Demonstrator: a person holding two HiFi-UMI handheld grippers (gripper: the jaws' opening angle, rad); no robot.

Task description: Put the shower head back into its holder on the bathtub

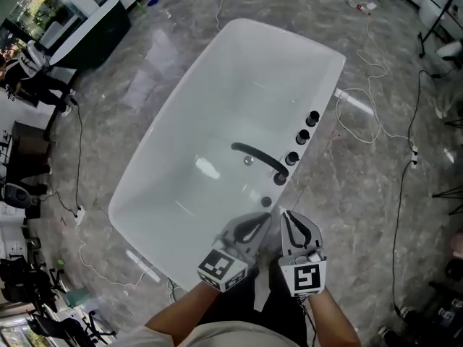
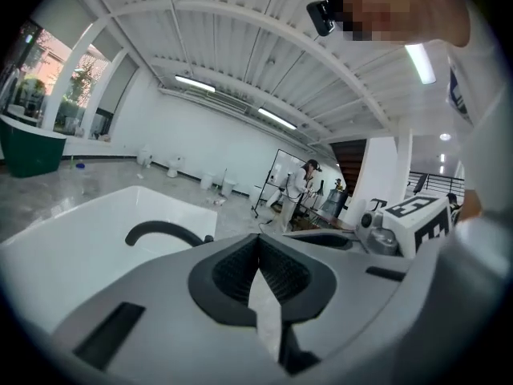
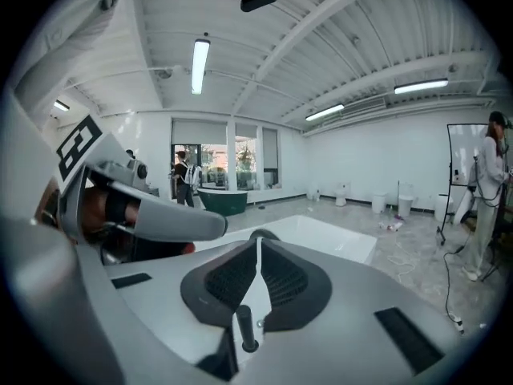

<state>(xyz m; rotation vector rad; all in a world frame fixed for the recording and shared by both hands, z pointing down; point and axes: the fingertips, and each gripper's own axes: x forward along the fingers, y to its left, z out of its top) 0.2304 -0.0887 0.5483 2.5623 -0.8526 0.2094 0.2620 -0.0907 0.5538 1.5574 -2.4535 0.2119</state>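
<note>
The left gripper (image 2: 258,239) has its jaws clenched, pad against pad, with nothing between them. The right gripper (image 3: 257,243) looks the same: pads together at the tips and empty. In the head view both hover side by side at 6 o'clock, close to the person's body and just off the near end of the tub (image 1: 231,24). They point toward 12 o'clock and touch nothing. The tub lies slantwise on the floor (image 1: 376,194), its basin bare apart from the drain. No hose or handset lies loose in it. On its long rim, at about 3 o'clock from the tub's middle, a black spout (image 1: 257,156) arcs inward. Beyond it stands a row of round black fittings (image 1: 302,136). The shower head cannot be picked out as a separate thing. I judge it to be one of those fittings, seated in its holder, but which one I cannot tell from above. With both grippers free and clear of the rim, the placing step seems done. The next move calls for little: a look along the rim to check the head sits straight, otherwise hands off.
</note>
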